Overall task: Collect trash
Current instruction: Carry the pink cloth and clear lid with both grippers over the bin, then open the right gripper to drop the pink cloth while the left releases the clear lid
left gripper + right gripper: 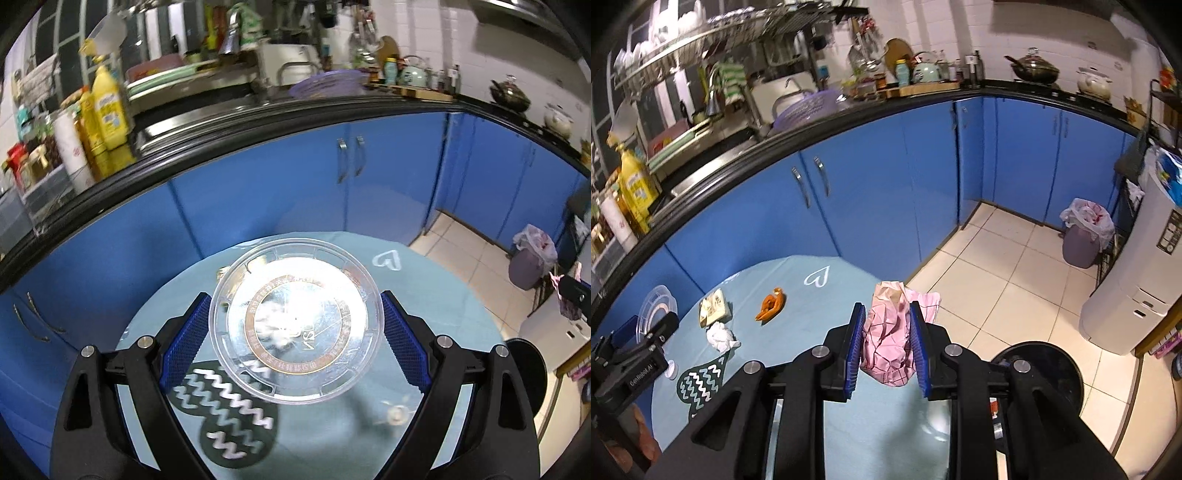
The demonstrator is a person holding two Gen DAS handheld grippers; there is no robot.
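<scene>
The clear plastic lid (294, 320) has a brown ring of small writing on it, too tiny to read, and some white letters in the middle that I cannot make out. The left gripper (293, 334) is spread wide and squeezes the lid by its edges, with a blue pad at 9 o'clock and one at 3 o'clock. It tilts down over the round table (436, 302).

In the right wrist view, the left gripper's body has a small label that looks like "GenRobot.AI". The right gripper (886, 345) is squeezed tight on a crumpled pink paper (888, 336), tilted down over the table edge.

On the table, at about 10 o'clock from the right gripper, lie an orange peel (771, 305), a white tissue ball (720, 335) and a small packet (714, 307).
</scene>
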